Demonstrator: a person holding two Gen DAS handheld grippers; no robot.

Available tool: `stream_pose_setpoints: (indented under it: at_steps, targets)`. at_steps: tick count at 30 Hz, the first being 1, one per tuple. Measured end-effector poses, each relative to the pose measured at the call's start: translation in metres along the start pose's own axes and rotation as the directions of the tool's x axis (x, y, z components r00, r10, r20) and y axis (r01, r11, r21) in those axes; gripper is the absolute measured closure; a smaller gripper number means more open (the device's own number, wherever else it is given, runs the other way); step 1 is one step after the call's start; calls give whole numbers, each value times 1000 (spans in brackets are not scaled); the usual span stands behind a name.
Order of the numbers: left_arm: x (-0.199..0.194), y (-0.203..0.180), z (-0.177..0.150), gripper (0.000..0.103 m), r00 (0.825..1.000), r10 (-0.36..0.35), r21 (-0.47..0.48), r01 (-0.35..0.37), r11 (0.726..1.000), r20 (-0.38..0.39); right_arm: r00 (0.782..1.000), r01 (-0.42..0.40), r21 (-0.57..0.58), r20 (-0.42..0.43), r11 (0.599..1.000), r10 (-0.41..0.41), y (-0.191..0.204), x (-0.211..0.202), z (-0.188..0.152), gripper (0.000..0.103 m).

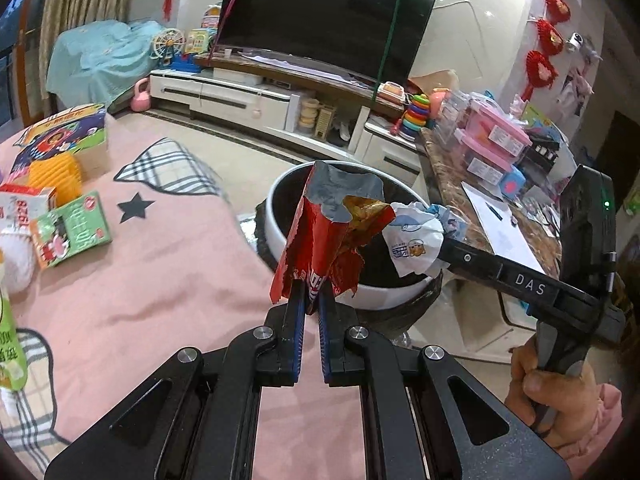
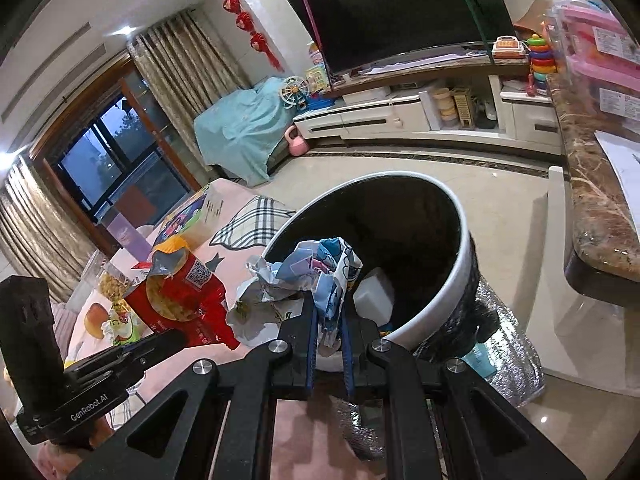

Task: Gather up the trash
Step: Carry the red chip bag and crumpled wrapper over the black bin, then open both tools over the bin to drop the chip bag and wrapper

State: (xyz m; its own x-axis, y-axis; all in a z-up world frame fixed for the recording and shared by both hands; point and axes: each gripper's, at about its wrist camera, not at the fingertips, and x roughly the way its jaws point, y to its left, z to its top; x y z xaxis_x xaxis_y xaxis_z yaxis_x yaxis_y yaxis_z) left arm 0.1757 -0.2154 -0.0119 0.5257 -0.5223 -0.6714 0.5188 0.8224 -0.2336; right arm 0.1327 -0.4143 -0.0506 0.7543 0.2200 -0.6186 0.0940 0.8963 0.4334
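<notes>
Left gripper (image 1: 313,292): jaws pinched on the bottom edge of the red snack bag (image 1: 320,236), so the torn, foil-lined mouth stands up and clear of the pink cloth.
Right gripper (image 2: 329,320): jaws pinched on a crumpled white-and-blue wrapper (image 2: 320,272); in the left view the same wrapper (image 1: 416,236) hangs at the tip of the long black tool, over the bin's right rim.
Person's hand (image 1: 556,384): wrapped round the right tool's handle, low at the right edge of the left view.
Trash bin (image 2: 456,280): round, white-rimmed, dark inside, standing on the floor just off the edge of the pink-covered surface; a white piece already lies in it. Both held items sit at or above its near rim, which I read as a carry lined up for dropping.
Pink cloth (image 1: 180,272): more litter remains near its far left edge, a green carton (image 1: 72,228) and an orange pleated piece (image 1: 56,178), so the job looks only partly done.
Marble worktop (image 2: 592,200): right of the bin, carrying papers and pink boxes.
TV (image 1: 328,12): far wall, on a low white cabinet.
</notes>
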Motion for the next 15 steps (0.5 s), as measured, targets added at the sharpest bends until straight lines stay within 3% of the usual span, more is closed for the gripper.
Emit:
stream_pose_setpoints:
  at_steps: [15]
  targets:
    - [32,-18,17,97,999,-8,27,9,1000,-37,999,43,9,-3,999,-43,-17,2,11,93]
